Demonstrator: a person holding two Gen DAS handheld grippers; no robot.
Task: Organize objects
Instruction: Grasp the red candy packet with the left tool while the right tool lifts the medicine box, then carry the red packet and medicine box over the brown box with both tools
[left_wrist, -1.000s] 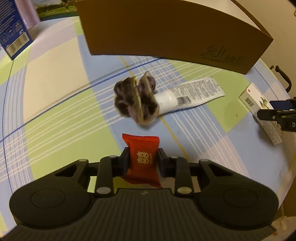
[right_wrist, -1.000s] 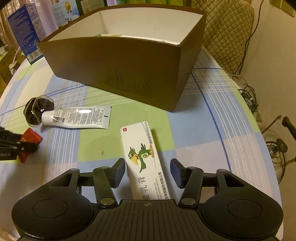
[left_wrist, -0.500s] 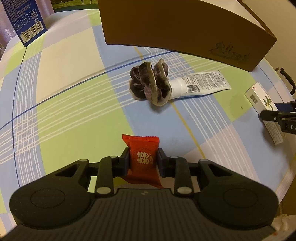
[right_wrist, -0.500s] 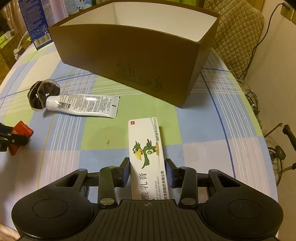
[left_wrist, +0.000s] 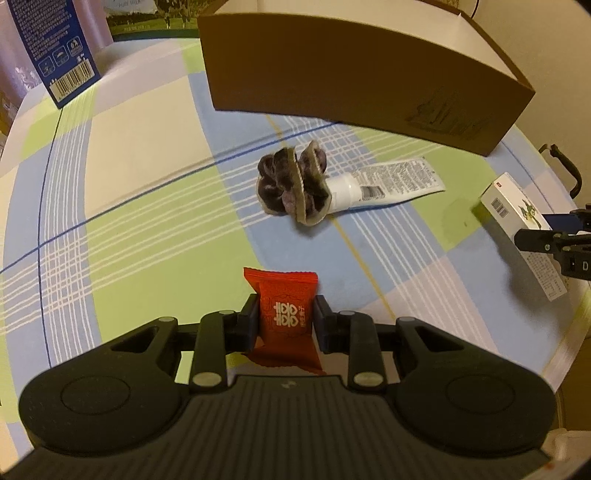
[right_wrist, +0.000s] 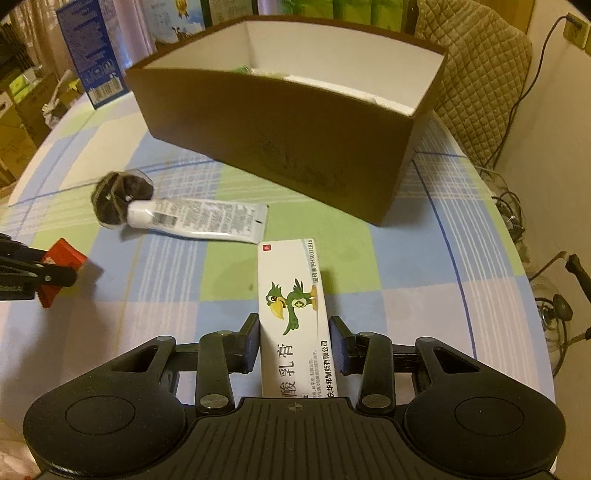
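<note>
My left gripper (left_wrist: 284, 317) is shut on a red candy packet (left_wrist: 286, 314), held above the checked tablecloth; the same packet (right_wrist: 61, 258) shows at the left of the right wrist view. My right gripper (right_wrist: 293, 339) is shut on a white ointment box (right_wrist: 293, 306) printed with a green bird, lifted off the table; that box (left_wrist: 517, 210) appears at the right edge of the left view. A dark scrunchie (left_wrist: 291, 184) and a white tube (left_wrist: 388, 182) lie touching between the grippers and the brown cardboard box (right_wrist: 280, 140).
The brown box (left_wrist: 351, 77) is open at the top, with something pale inside. A blue carton (left_wrist: 48, 55) stands at the table's far left (right_wrist: 92, 48). A quilted chair (right_wrist: 476, 74) and cables sit beyond the table's right edge.
The right gripper closed on the ointment box and raised it off the table. The left gripper, still holding the red packet, rose slightly; the scrunchie and tube stayed put.
</note>
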